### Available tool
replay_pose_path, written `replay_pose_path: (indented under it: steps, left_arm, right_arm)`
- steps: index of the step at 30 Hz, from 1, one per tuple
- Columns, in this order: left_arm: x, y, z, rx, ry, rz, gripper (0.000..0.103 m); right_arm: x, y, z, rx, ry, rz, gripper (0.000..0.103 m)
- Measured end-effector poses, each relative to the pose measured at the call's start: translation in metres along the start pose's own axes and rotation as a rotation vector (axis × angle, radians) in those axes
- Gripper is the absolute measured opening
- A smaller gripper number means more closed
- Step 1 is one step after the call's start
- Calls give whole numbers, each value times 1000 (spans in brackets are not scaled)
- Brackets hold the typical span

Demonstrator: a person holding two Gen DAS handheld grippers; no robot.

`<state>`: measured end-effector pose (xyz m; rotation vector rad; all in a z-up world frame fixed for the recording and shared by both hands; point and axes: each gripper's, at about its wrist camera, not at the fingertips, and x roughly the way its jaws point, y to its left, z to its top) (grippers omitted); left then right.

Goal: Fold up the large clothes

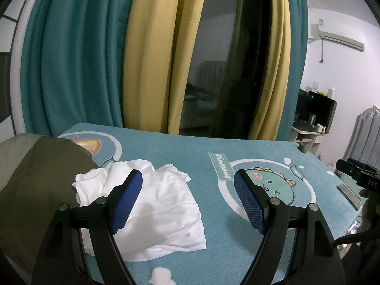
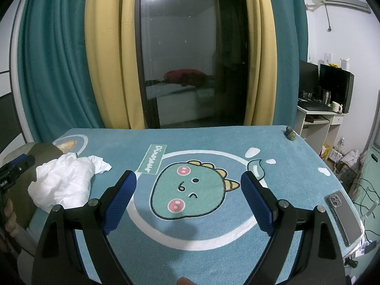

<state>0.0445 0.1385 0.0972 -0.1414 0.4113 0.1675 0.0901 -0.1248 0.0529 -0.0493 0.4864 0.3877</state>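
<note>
Left wrist view: the left gripper (image 1: 187, 185), jaws spread and empty, hovers above a crumpled white garment (image 1: 152, 209) near the left edge of the dinosaur mat (image 1: 237, 147). Right wrist view: the right gripper (image 2: 188, 187), also released, hovers mid-mat; the garment (image 2: 64, 182) lies bunched, not folded.

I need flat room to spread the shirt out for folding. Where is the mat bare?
Bare: the blue dinosaur mat between the crumpled white garment and the clear-cased phone. Crowded: the left edge, with an olive cloth beside the garment.
</note>
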Motion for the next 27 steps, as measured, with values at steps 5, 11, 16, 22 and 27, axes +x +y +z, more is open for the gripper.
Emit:
replay_pose_path:
  steps: [5,11,16,22,27]
  left_arm:
    - [2,3,-1,0,0,5,82]
    - [1,3,-3,-2,0,4,82]
    - [0,3,-4,1,6,5,82]
    - [-2,3,-6,-4,8,-2,82]
    - [-4,4,-7,-11,5,-9,82]
  right_arm:
    - [0,0,0,0,1,1,89]
    - [0,0,1,-1,2,-1,89]
    - [0,0,0,-1,1,3,89]
    - [-1,1,-1,-2,1,5,89]
    - [-2,1,-3,-2,3,7,89]
